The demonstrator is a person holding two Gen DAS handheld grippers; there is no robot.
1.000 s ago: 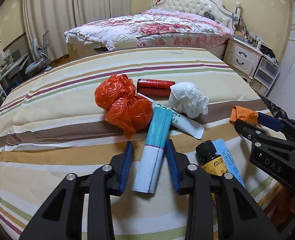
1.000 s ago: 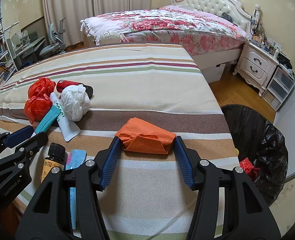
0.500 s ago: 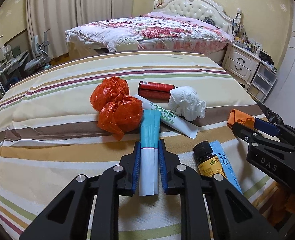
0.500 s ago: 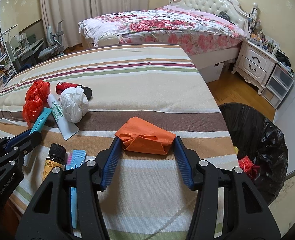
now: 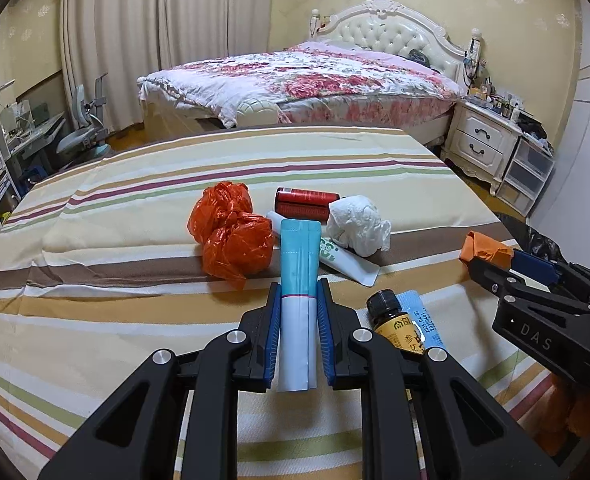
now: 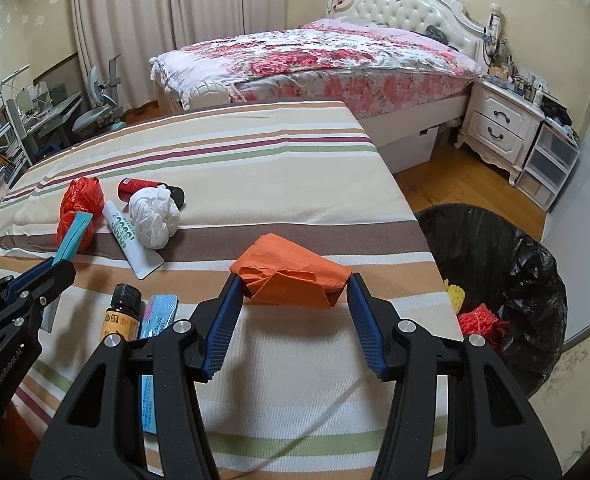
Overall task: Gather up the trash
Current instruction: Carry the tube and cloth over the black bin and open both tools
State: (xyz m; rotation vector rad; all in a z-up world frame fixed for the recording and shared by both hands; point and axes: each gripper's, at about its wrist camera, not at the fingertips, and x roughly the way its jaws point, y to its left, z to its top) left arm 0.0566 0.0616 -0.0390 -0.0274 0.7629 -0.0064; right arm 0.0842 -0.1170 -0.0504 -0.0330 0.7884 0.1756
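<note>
On the striped desk [image 5: 135,320], left gripper [image 5: 298,304] is clamped on the teal-and-white sachet [image 5: 297,280], both blue fingers [image 5: 273,332] pressed flat against its white lower half, teal end sticking out past the tips; whether it is clear of the cloth I can't tell. Jaws have just finished closing onto it. Right gripper [image 6: 295,292] has the crumpled orange paper [image 6: 291,276] between its fingers [image 6: 225,324]: left tip touches the paper's edge, right tip is at its far end, and contact there is unclear, paper near the desk's right edge. Beyond the sachet: orange plastic bag [image 5: 231,232] just left of it, white tube [image 5: 345,258] lying diagonally behind it, crumpled white tissue [image 5: 357,224] resting over the tube, red can [image 5: 305,204] on its side at the back. Small brown bottle [image 5: 395,320] with black cap lies just right of the left gripper, a light blue packet [image 5: 425,318] beside it. Black-lined trash bin [image 6: 495,280] stands on the floor past the desk's right edge, red and yellow bits inside.
</note>
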